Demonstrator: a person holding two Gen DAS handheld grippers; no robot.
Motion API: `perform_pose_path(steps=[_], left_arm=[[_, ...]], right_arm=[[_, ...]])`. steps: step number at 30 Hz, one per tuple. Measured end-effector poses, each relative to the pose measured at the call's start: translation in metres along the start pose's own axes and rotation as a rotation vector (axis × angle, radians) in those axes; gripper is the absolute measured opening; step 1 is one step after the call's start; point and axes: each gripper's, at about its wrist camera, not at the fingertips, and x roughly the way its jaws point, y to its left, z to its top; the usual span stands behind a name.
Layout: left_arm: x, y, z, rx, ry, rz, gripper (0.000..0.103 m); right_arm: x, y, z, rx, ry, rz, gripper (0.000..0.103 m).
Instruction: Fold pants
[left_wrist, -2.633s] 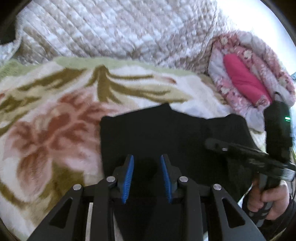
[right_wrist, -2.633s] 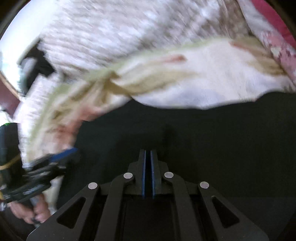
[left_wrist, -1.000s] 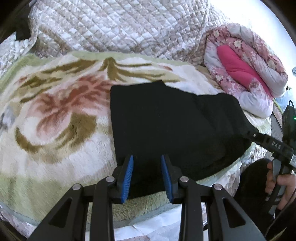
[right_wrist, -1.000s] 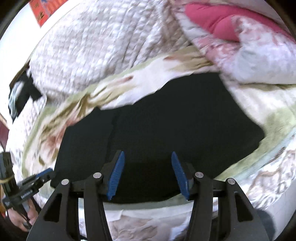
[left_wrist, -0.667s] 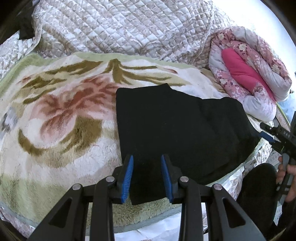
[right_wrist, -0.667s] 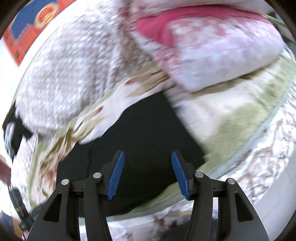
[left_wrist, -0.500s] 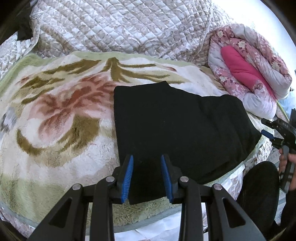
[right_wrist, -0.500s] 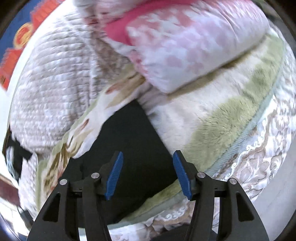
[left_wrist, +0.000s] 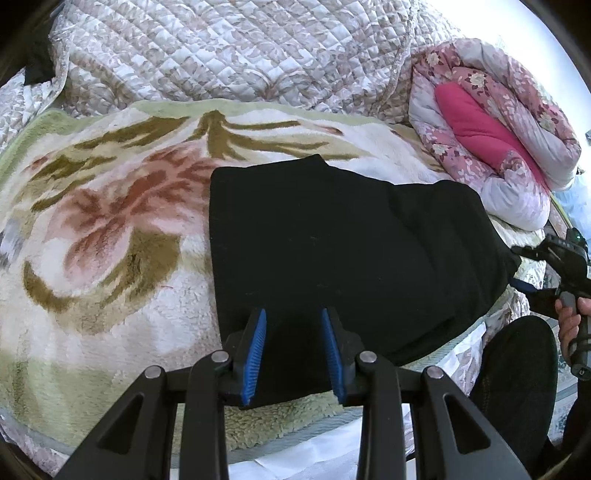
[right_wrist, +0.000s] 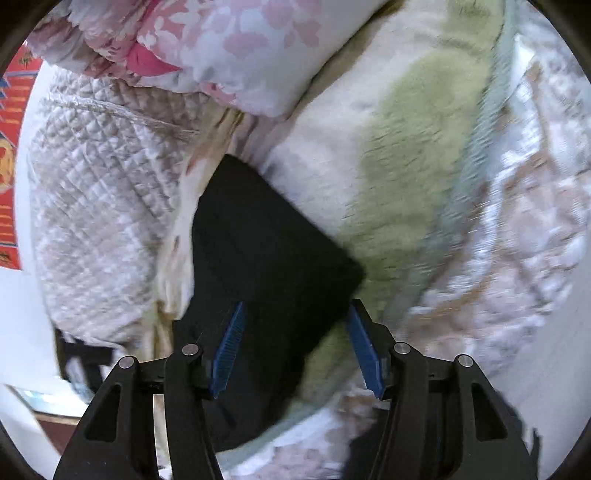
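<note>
Rolled over and swung out to the far end of the folded black fabric pants (right_wrist: 266, 266), the right gripper (right_wrist: 295, 350) now has its blue pads spread and widening a little more, nothing pinched between them. Just ahead of the left gripper (left_wrist: 293, 350) (jaws part-spread, empty, hovering over the near hem) the pants lie flat on the flowered plush blanket (left_wrist: 110, 229). I judge another fold is being lined up.

Bedroom: floral blanket (left_wrist: 110, 229), quilts (left_wrist: 221, 55)
</note>
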Motion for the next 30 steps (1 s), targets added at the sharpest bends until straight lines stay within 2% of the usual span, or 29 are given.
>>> perform_pose_path(steps=[7,11,13,14,16,22,26,30], left_arm=[[0.0,0.001,0.0,-0.004,0.0,0.003,0.034],[0.003,0.003,0.0,-0.017,0.006,0.001,0.034],[0.003,0.002,0.0,-0.014,0.003,-0.001,0.034],[0.002,0.001,0.0,-0.013,0.002,-0.002,0.034],[0.0,0.002,0.0,-0.012,-0.002,-0.003,0.034],[-0.007,0.014,0.001,-0.044,-0.027,0.008,0.034],[-0.012,0.025,0.003,-0.075,-0.045,0.015,0.034],[-0.021,0.04,0.002,-0.11,-0.068,0.026,0.034]], right_arm=[[-0.001,0.001,-0.001,-0.002,-0.129,0.089,0.058],[0.007,-0.005,0.006,0.056,-0.111,0.054,0.053],[0.005,0.006,0.006,0.014,-0.13,0.037,0.039],[0.003,0.009,0.005,0.003,-0.137,0.045,0.023],[-0.002,0.016,0.003,-0.029,-0.157,0.062,0.022],[-0.022,0.07,-0.011,-0.24,-0.179,0.121,0.021],[-0.025,0.134,-0.034,-0.446,-0.14,0.17,0.021],[-0.009,0.189,-0.07,-0.632,-0.077,0.198,0.021]])
